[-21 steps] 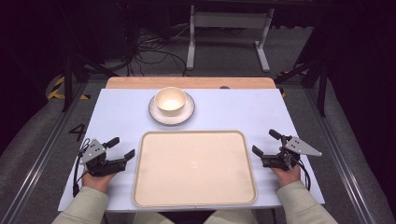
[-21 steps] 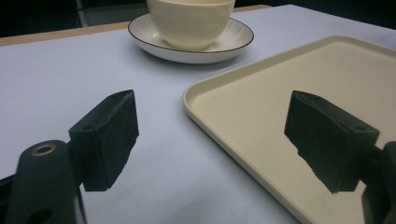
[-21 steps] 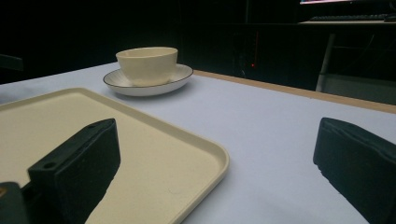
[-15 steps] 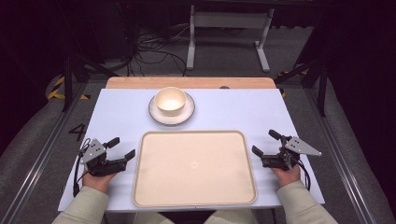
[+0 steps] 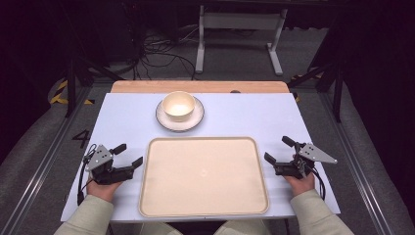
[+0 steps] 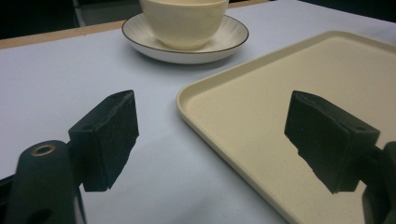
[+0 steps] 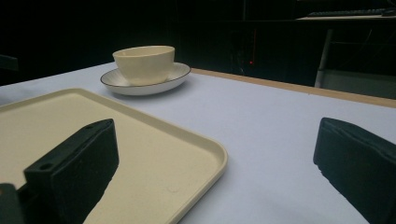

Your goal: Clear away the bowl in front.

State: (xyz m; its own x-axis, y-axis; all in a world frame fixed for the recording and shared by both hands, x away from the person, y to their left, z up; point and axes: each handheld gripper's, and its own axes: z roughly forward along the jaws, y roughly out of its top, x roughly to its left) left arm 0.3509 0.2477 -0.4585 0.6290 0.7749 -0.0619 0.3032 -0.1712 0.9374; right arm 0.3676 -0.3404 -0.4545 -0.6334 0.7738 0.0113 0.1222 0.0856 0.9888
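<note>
On the bench, either side of the tray [image 5: 203,177] | we rest left gripper [image 5: 126,159] and right gripper [image 5: 279,152], fingers spread, nothing held | cup [image 5: 178,105] on saucer [image 5: 165,121] beyond tray's far edge, untouched | step: start, likely before reaching | next: we judge a reach forward to cup and saucer, fingers kept wide.

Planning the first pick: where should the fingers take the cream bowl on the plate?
Probably the bowl by its rim from above, one finger inside, one outside: it stands upright and open on the plate, whose raised edge hampers a low side approach.
</note>
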